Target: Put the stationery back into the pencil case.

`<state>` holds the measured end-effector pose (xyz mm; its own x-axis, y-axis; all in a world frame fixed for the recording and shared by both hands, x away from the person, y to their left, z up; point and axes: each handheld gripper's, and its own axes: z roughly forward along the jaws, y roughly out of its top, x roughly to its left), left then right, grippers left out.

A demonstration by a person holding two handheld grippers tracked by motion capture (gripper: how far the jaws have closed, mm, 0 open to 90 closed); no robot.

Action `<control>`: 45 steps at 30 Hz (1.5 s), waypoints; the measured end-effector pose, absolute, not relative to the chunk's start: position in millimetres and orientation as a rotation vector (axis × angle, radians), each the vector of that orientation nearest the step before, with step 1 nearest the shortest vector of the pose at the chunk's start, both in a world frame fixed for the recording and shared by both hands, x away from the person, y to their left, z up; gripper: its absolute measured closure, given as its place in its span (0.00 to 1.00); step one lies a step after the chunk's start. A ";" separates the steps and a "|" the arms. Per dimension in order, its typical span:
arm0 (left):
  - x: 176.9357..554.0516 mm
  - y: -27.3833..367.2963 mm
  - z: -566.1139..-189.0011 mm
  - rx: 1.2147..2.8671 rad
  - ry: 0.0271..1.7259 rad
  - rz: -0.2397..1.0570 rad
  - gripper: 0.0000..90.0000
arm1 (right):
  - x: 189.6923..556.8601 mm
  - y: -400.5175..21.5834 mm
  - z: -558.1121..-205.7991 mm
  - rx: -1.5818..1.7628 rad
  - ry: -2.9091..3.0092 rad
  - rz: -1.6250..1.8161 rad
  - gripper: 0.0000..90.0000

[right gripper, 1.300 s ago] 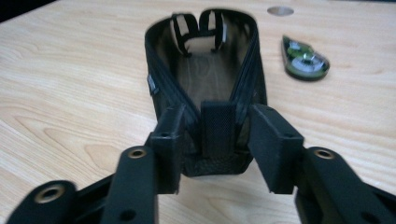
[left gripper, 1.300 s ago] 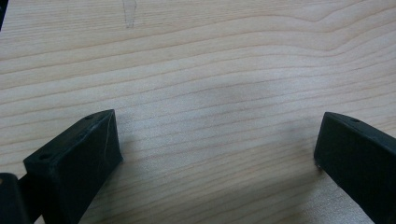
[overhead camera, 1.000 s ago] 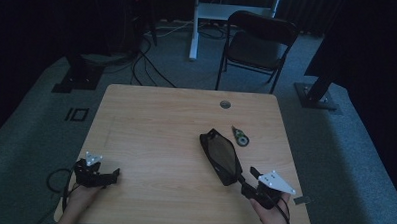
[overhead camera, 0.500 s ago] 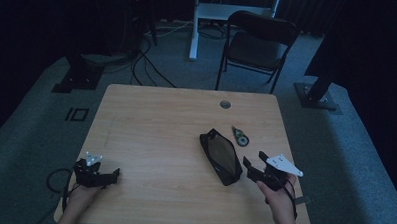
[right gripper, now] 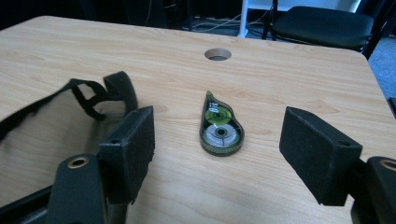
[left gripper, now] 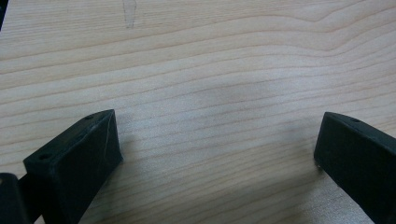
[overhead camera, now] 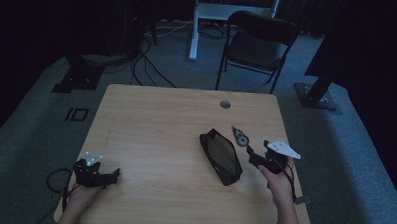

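A black mesh pouch (overhead camera: 221, 156) lies flat right of the table's middle; its strap end (right gripper: 100, 91) appears at the left of the right gripper view. A green correction-tape dispenser (overhead camera: 240, 137) (right gripper: 218, 127) lies just right of the pouch's far end. My right gripper (overhead camera: 255, 159) (right gripper: 219, 149) hovers open a little short of the dispenser, which sits between and beyond its jaws. My left gripper (overhead camera: 111, 176) (left gripper: 215, 149) rests open at the near left corner, with bare wood between its jaws.
The wooden table (overhead camera: 156, 125) has a round cable hole (overhead camera: 225, 104) (right gripper: 217, 54) near its far edge. A black chair (overhead camera: 258, 41) stands behind the table. Cables and stand bases lie on the carpet around it.
My right gripper has moved from the pouch's near end to the right and away from me, toward the tape dispenser. The left gripper has stayed still.
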<state>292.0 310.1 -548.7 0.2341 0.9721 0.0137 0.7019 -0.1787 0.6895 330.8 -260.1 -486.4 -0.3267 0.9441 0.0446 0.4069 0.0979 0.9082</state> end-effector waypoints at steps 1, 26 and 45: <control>292.0 310.1 -548.7 1.952 1.529 0.627 0.01 | 330.8 -260.1 -486.4 1.323 1.803 1.198 0.29; 292.0 310.0 -548.6 1.950 1.531 0.626 0.01 | 409.5 -245.8 -510.1 1.381 1.934 1.083 0.20; 292.0 310.0 -548.6 1.950 1.531 0.626 0.01 | 446.7 -233.5 -532.5 1.416 2.033 0.978 0.16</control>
<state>292.0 310.0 -548.6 0.2327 0.9725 0.0124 0.7022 -0.1768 0.6896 446.7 -233.5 -532.5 -0.3541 0.9350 0.0173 0.5973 0.2120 0.7735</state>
